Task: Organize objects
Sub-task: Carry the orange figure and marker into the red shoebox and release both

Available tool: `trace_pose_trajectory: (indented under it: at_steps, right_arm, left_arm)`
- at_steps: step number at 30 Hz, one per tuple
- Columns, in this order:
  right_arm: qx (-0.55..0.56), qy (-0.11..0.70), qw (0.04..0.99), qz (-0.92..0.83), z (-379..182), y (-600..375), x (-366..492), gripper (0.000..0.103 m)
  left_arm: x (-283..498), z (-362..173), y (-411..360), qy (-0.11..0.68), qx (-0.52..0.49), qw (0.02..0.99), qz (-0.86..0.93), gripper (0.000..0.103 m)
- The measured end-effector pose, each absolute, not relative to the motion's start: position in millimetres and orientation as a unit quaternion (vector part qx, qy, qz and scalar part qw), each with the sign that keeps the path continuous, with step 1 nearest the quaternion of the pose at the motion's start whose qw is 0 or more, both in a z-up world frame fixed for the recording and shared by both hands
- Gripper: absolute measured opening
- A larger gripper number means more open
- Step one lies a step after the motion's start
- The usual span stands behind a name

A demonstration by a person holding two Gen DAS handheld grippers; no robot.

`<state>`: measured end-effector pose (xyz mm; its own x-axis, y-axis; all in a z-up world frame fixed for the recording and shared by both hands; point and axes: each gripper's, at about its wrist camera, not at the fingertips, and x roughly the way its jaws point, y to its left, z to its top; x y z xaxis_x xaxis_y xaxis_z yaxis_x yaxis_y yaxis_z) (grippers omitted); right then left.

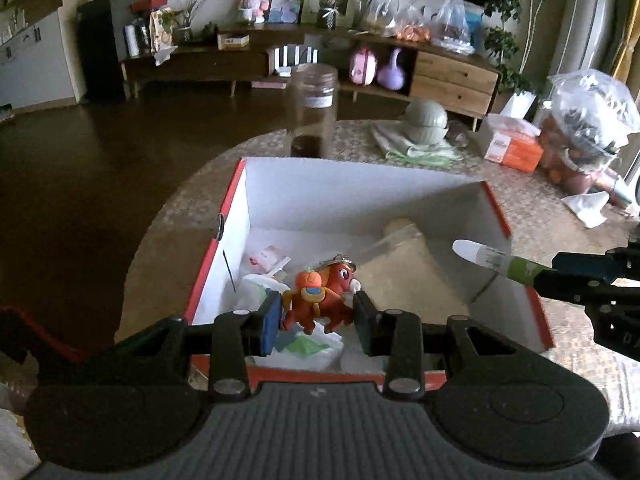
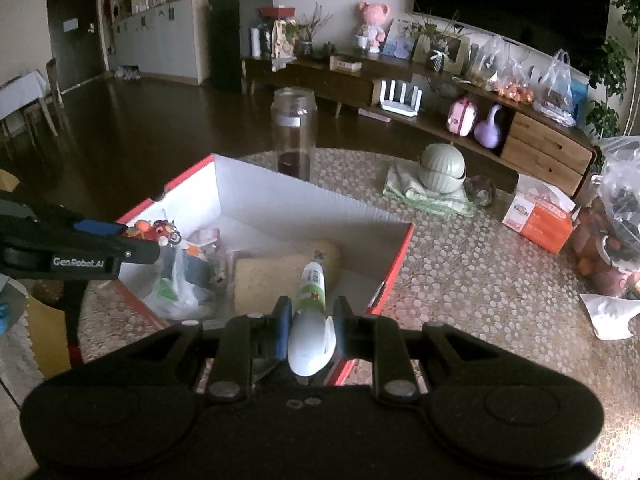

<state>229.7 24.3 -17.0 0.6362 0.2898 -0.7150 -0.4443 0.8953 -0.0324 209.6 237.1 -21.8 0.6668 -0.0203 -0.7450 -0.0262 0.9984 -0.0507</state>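
Red horse keychain (image 1: 320,300) pinched in left tool (image 1: 316,316), tube (image 2: 310,320) in right tool (image 2: 310,320)

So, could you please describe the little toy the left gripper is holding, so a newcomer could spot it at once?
Find the red-edged cardboard box on the patterned table. Above its near left corner, the left gripper pinches a horse keychain. Unlike the bags and packets below, it is a reddish-orange figure with an orange on its back.
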Motion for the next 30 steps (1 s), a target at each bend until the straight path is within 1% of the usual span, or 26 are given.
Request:
trace_pose_trajectory:
  at_steps: [18, 28, 30]
  right_arm:
    - [-0.165, 0.402, 0.886, 0.164, -64.2, 52.9, 263.6, 0.022]
    - [-0.151, 0.428, 0.875, 0.17, -74.4, 51.0, 265.9, 0.022]
    - [-0.14, 0.435, 0.872, 0.176, -73.2, 50.0, 265.7, 0.026]
  left_arm:
    - [277.7, -75.1, 231.7, 0.472, 0.012, 0.882, -0.003, 0.037]
    - [285.3, -91.4, 225.9, 0.499, 0.041, 0.865, -0.008, 0.038]
    - [283.6, -93.1, 223.1, 0.498, 0.054, 0.865, -0.008, 0.038]
